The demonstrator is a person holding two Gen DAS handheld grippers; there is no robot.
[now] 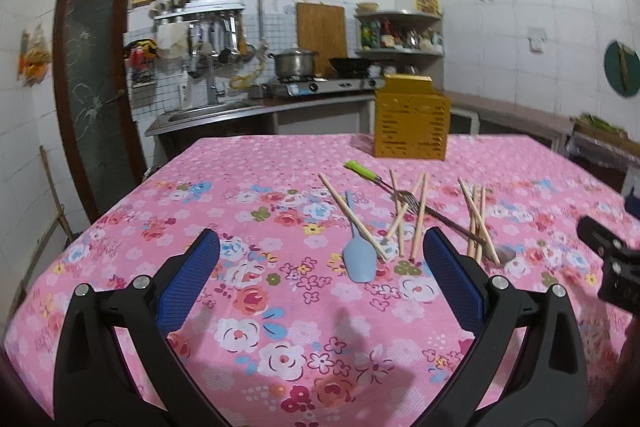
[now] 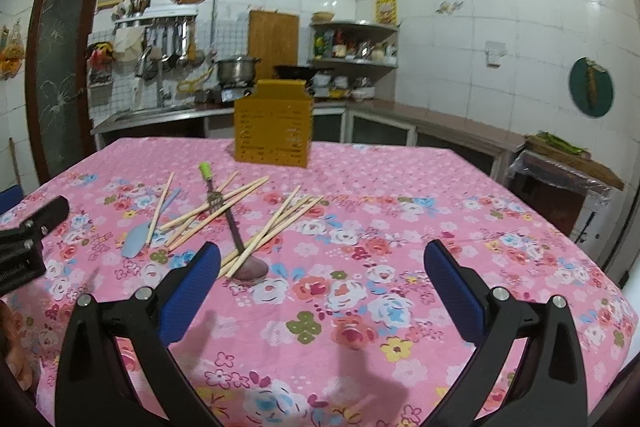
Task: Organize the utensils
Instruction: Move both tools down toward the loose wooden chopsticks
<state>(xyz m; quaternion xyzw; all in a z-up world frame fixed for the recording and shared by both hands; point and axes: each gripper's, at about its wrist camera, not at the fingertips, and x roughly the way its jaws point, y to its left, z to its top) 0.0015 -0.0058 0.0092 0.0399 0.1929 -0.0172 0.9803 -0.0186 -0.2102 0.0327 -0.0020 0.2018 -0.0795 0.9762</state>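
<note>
White-tiled kitchen w/ a sink and gas stove at the back; up front, a table under a pink floral cloth [image 1: 280, 187] holds everything for the job. Yellow slotted plastic utensil holder [image 1: 411, 121] stands upright at the far side, well apart from the mess, prob. the destination. Loose pale wooden chopsticks [image 2: 218, 211] lie scattered and crossed in two rough clusters mid-table. Light-blue plastic spoon [image 1: 359, 259] lies flat w/ one chopstick across it. Green-handled metal fork [image 1: 394, 189] lies tangled among the sticks, and a dark-handled metal spoon [image 2: 244, 255] has sticks over its handle, bowl toward the near edge. Nothing sorted yet, I'd say.

Left gripper [image 1: 320, 259] hovers above the cloth, blue-padded jaws spread wide, empty, lined up roughly w/ the blue spoon and nearer sticks. Right gripper [image 2: 322, 267] likewise gapes, holding nothing, w/ its left pad near the metal spoon's bowl. Both look poised for a first pick.
</note>
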